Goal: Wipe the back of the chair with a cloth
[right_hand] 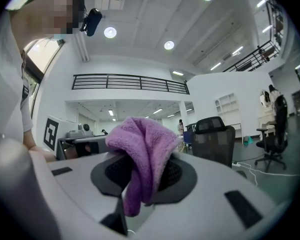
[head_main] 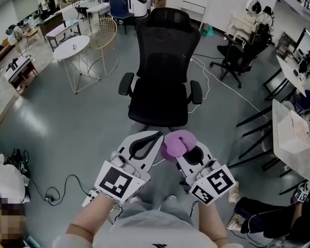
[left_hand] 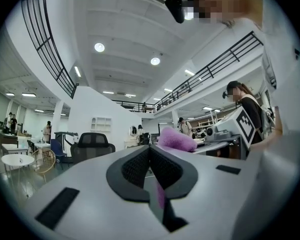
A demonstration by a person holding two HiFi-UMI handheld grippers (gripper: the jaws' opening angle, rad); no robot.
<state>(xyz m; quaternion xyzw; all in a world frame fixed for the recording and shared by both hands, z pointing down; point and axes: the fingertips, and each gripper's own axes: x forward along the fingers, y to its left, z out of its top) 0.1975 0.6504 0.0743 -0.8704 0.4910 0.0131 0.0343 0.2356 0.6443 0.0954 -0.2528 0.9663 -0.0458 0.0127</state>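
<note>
A black mesh office chair (head_main: 163,71) stands ahead of me on the grey floor, its seat facing me and its backrest (head_main: 164,46) on the far side. My right gripper (head_main: 183,144) is shut on a purple fleece cloth (head_main: 176,143), which bunches over its jaws (right_hand: 142,156). My left gripper (head_main: 149,142) is held beside it, shut with nothing between its jaws. The cloth (left_hand: 176,140) shows to the right in the left gripper view. Both grippers hover close to my body, well short of the chair (right_hand: 213,139).
A round white table (head_main: 72,48) and a wire-frame chair (head_main: 104,40) stand at the left. Another black office chair (head_main: 243,56) is at the right, with white cables (head_main: 217,81) across the floor. Desks (head_main: 294,138) line the right edge. A power cable (head_main: 59,190) lies at lower left.
</note>
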